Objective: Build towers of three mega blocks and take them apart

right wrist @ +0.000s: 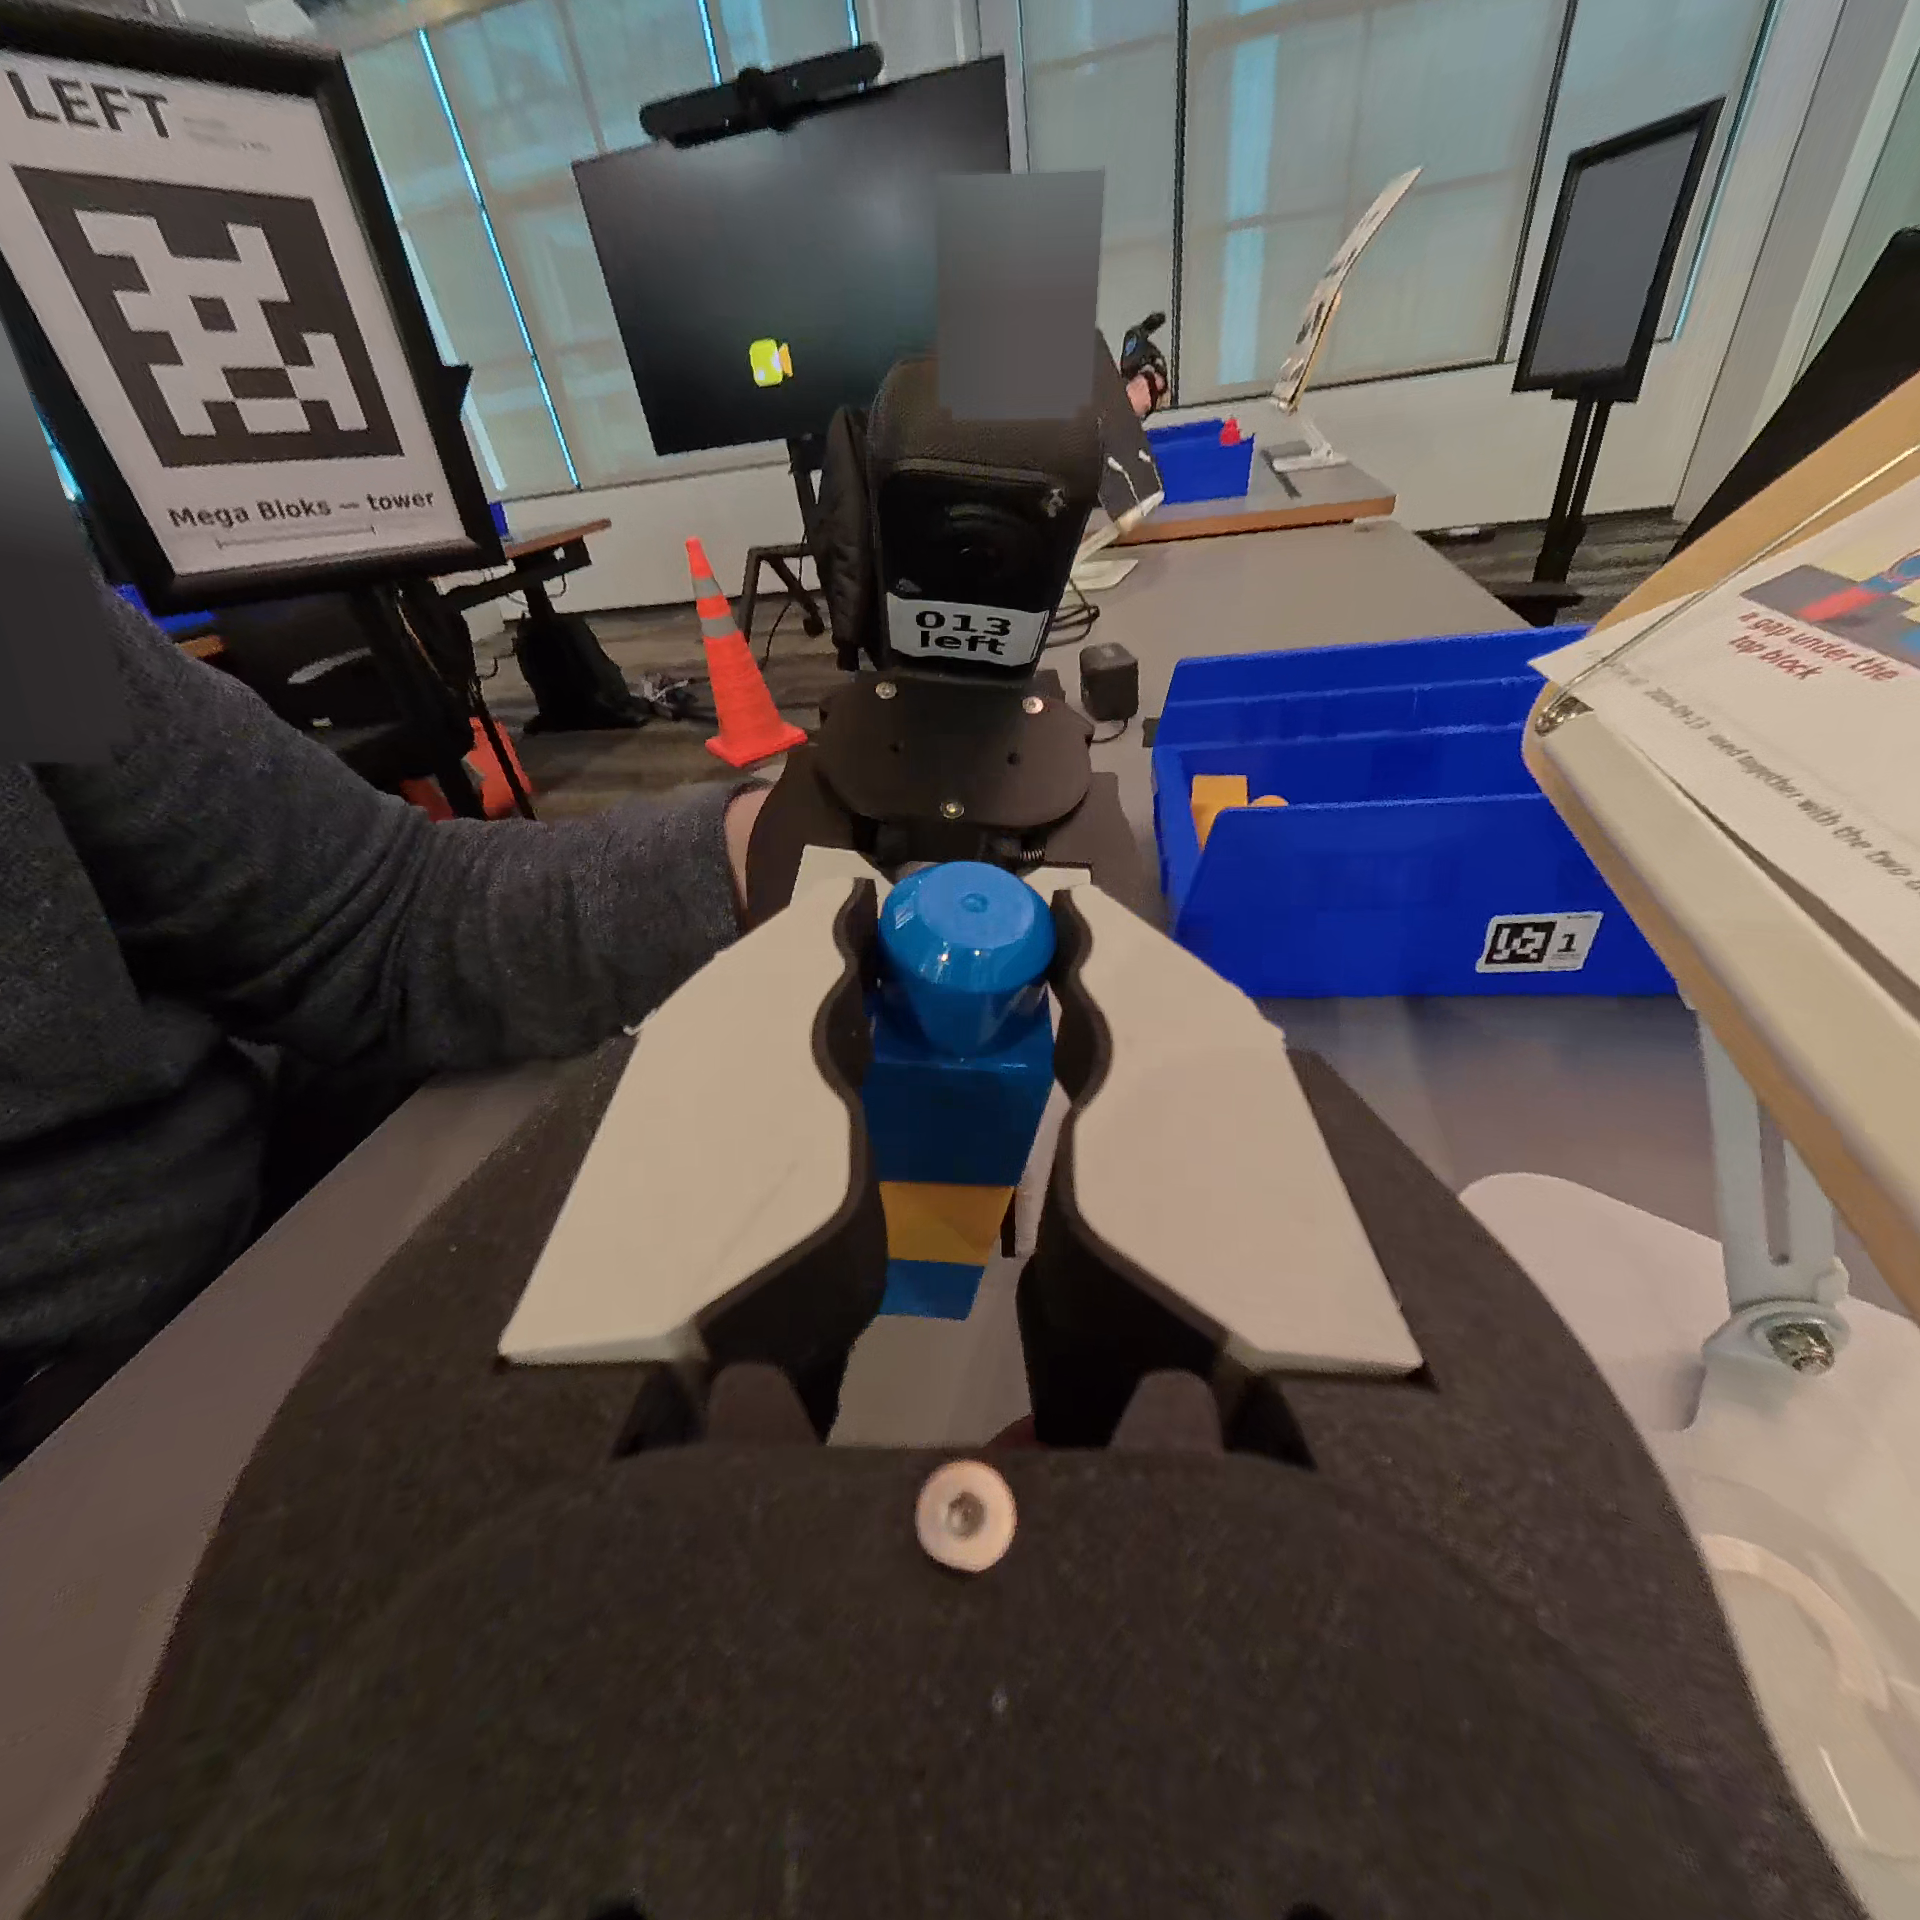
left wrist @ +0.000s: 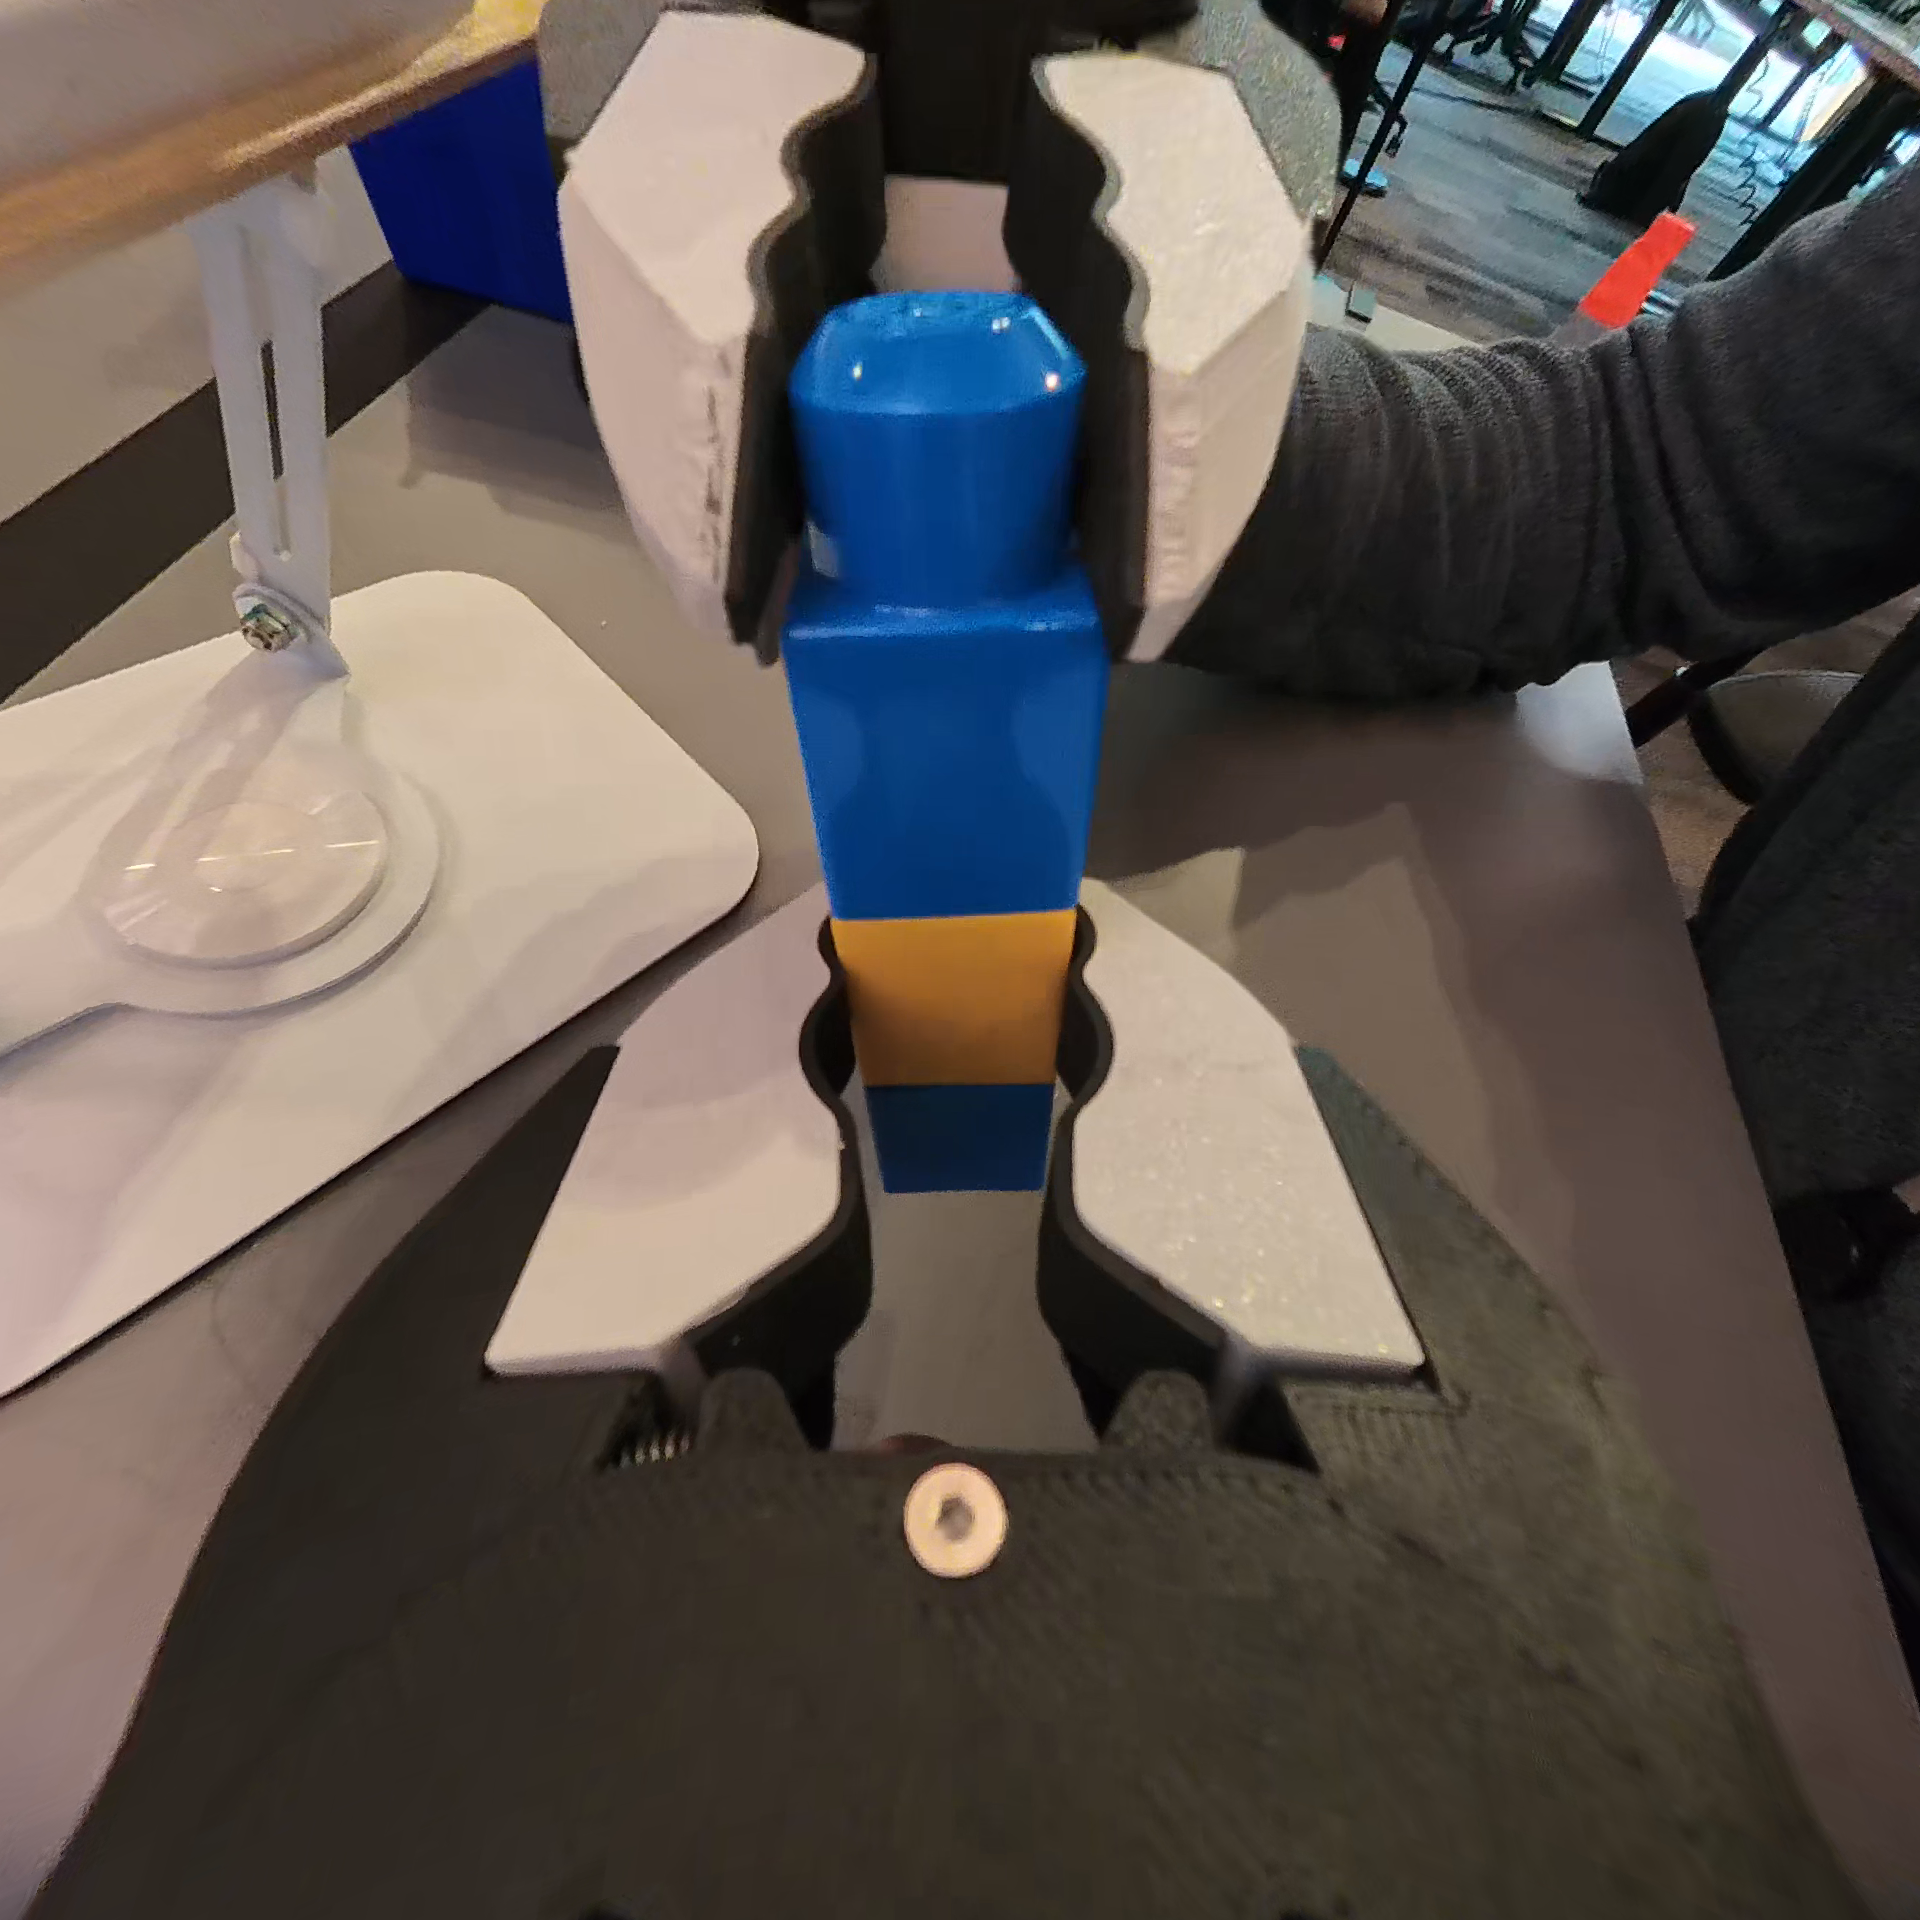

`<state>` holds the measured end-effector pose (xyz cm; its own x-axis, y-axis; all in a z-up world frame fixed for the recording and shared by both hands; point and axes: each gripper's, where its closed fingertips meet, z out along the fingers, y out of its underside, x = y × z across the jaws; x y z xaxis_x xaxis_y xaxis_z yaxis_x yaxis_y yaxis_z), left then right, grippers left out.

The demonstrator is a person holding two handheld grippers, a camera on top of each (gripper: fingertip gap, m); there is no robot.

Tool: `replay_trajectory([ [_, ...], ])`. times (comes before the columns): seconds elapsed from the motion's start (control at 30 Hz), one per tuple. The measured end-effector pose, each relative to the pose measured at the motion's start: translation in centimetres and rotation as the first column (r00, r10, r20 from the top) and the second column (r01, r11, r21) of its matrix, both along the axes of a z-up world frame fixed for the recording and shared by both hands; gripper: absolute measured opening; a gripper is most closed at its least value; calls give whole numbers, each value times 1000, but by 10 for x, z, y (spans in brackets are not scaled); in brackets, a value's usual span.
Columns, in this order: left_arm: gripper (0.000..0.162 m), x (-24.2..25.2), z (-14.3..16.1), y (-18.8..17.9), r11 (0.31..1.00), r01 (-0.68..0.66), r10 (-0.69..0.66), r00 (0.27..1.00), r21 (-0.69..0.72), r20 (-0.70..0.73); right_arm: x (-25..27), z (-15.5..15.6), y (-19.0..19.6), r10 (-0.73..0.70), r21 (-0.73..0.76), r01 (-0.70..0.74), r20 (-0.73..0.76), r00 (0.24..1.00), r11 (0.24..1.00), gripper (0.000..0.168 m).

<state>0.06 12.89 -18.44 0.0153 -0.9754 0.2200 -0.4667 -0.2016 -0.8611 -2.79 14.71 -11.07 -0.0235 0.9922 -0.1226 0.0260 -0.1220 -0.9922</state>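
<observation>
Three glossy plastic blocks stood stacked as one tower above the grey worktop (left wrist: 1351,935): a blue top block (left wrist: 940,665), a yellow middle block (left wrist: 956,997) and a blue bottom block (left wrist: 956,1138). The left gripper (left wrist: 956,1023) had its fingers closed on the yellow middle block. The right gripper (right wrist: 961,997) had its fingers clamped on the blue top block. A blue plastic bin (right wrist: 1382,894) sat nearby.

Grey table (right wrist: 1351,582), blue bin (right wrist: 1382,904), white stand base (left wrist: 312,883), three-block tower (left wrist: 951,831)
</observation>
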Motion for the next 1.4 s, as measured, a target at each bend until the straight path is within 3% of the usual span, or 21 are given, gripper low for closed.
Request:
replay_trajectory([
  [0.17,36,5,6,-2,999,13,-11,998,-34,60,1,5,-2,-6,25,5,36,999,1000,31],
  [0.37,54,5,41,-2,998,26,-10,963,-55,270,18,36,0,-96,99,91,57,994,991,30],
  [0.43,51,2,49,2,997,21,4,944,-73,329,32,51,1,-155,123,148,46,987,981,30],
  [0.63,22,-2,53,9,993,17,33,911,-117,412,107,83,-1,-375,167,361,58,925,918,30],
  [0.73,8,-2,51,10,994,12,34,909,-108,416,163,97,-7,-513,195,493,62,856,848,30],
  [0.97,5,8,46,9,990,54,8,906,-133,424,299,122,-24,-810,238,785,9,586,571,31],
  [1.07,5,16,43,7,990,53,8,906,-133,422,343,107,-23,-895,252,863,33,445,439,30],
  [1.23,5,27,37,3,990,59,-3,914,-127,405,382,66,-15,-953,232,925,49,298,302,30],
  [1.33,5,29,35,4,989,59,1,912,-134,411,395,37,-7,-973,258,938,84,217,231,31],
  [1.4,5,31,32,5,989,56,4,914,-136,405,396,16,-1,-972,266,937,121,199,225,31],
])
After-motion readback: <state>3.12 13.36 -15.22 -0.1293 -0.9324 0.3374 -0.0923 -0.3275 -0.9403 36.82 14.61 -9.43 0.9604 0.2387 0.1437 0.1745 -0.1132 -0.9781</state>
